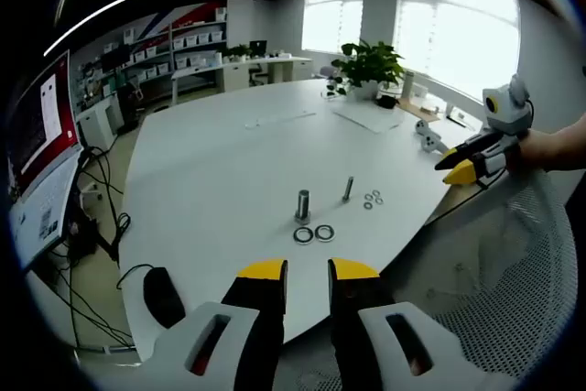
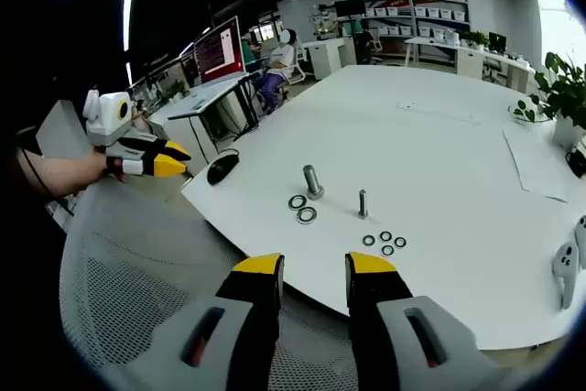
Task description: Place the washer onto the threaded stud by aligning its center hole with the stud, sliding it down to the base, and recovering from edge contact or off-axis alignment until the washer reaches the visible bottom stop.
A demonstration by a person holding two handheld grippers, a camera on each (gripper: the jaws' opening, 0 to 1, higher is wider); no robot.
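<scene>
On the white table a thick threaded stud stands upright, with two large washers lying flat just in front of it. A thinner stud stands to its right beside three small washers. My left gripper hovers open and empty off the table's near edge. From the right gripper view the thick stud, large washers, thin stud and small washers lie ahead of my right gripper, which is open and holds nothing. Each gripper shows in the other's view, hand-held, away from the parts.
A mesh chair back lies under both grippers, before the table edge. A black mouse sits near the table corner. At the far side are a sheet of paper, a potted plant and white controllers. A monitor stands at left.
</scene>
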